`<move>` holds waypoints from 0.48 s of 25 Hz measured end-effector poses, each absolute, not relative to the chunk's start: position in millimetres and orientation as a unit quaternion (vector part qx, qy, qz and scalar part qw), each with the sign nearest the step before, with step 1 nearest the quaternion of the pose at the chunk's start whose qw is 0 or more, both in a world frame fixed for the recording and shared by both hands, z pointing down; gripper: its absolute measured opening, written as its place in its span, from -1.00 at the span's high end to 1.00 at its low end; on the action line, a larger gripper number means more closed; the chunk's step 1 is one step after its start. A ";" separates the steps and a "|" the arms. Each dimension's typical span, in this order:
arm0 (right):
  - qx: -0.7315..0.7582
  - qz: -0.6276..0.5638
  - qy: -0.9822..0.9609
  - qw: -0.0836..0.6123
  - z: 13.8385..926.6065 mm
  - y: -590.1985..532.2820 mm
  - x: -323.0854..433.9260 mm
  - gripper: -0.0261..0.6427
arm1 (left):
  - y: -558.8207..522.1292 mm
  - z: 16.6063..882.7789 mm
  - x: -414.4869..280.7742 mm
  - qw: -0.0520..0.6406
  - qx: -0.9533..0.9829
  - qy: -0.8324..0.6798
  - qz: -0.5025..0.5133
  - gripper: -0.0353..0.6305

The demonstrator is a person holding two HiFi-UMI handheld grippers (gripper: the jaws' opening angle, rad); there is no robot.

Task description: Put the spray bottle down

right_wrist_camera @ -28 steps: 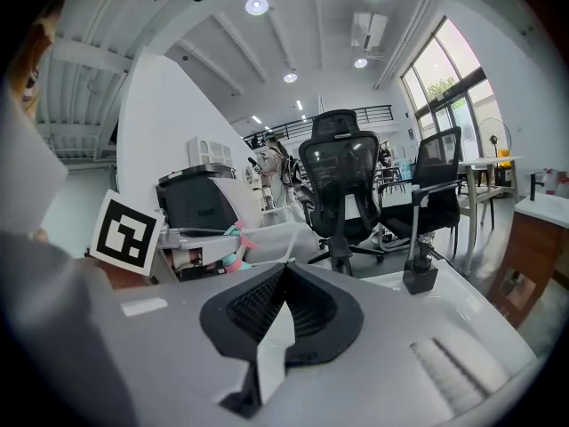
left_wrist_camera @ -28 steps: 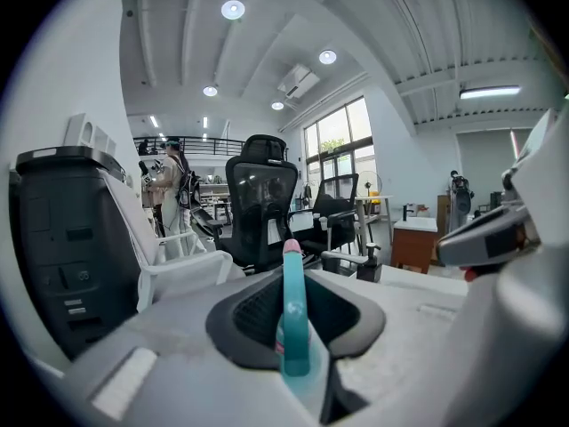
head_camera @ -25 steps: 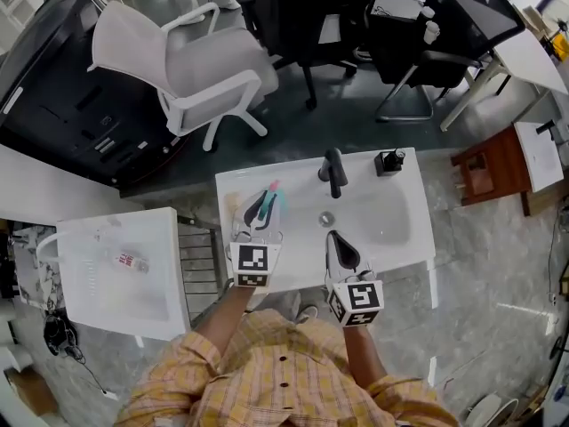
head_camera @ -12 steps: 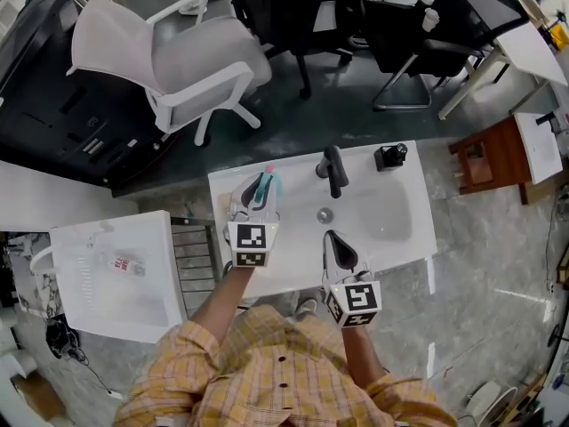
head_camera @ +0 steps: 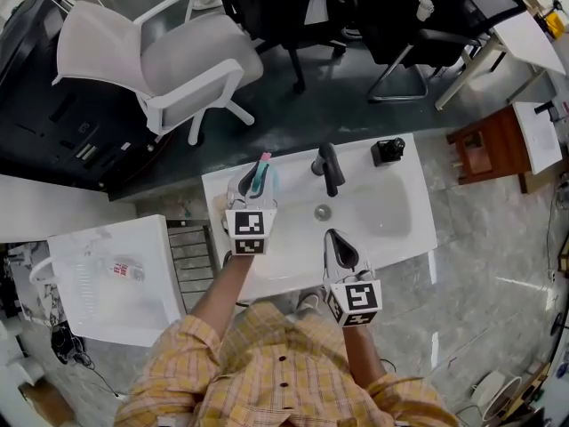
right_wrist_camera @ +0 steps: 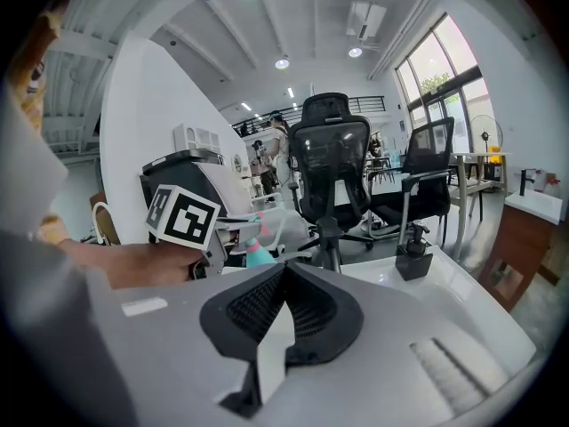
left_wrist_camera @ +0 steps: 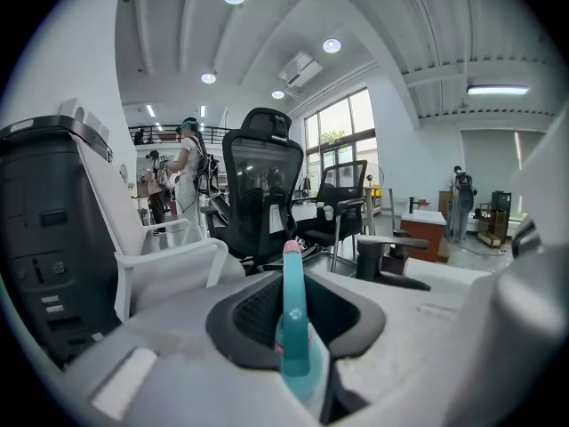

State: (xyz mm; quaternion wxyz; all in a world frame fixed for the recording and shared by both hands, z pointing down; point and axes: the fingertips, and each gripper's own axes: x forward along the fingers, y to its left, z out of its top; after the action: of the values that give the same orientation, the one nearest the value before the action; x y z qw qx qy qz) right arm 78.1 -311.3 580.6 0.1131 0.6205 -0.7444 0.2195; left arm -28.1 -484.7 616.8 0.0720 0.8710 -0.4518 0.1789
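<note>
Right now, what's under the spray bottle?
White counter, left of the faucet. The left gripper, shut on the bottle, covers the bottle's base, so whether it touches the counter can't be seen.

Spray bottle [head_camera: 260, 174]: teal body, pink tip. Left hand-held gripper [head_camera: 252, 185]: pale grey shell, black ribbed pads. Its cube [head_camera: 250, 245]: white w/ black square markers. Right hand-held gripper [head_camera: 335, 238]: same grey & black, w/ same black-on-white marker pattern. Surface [head_camera: 396, 229]: white, basin incl. Tap [head_camera: 329, 167] & soap pump [head_camera: 388, 150]: both black. Shirt [head_camera: 276, 372]: orange-yellow plaid, thin darker lines, dark buttons. Chair top left [head_camera: 169, 60]: white frame, pale grey mesh. Chair next to it [head_camera: 293, 7]: black. Stool at right [head_camera: 484, 149]: reddish-brown wood. Floor [head_camera: 498, 265]: pale grey w/ marble veining nr the person, plain dark grey further off.
</note>
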 end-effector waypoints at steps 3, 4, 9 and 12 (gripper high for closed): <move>0.623 0.222 -0.742 0.111 581.2 -311.0 80.3 0.92 | -489.8 617.8 -25.7 0.077 0.873 -0.448 0.177 0.68; 0.623 0.223 -0.742 0.111 581.4 -311.0 80.7 0.92 | -491.6 618.5 -25.3 0.079 0.873 -0.448 0.178 0.67; 0.623 0.224 -0.742 0.110 582.2 -310.5 79.1 0.92 | -495.7 621.0 -25.5 0.082 0.873 -0.448 0.176 0.67; 0.621 0.225 -0.742 0.113 584.2 -309.5 78.5 0.92 | -496.7 621.0 -22.9 0.080 0.874 -0.447 0.173 0.67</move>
State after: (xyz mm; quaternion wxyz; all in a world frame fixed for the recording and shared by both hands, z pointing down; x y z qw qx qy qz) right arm 78.5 -309.5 584.2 0.1133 0.6214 -0.7418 0.2252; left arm -22.9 -496.7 621.0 0.0805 0.8741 -0.4465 0.1735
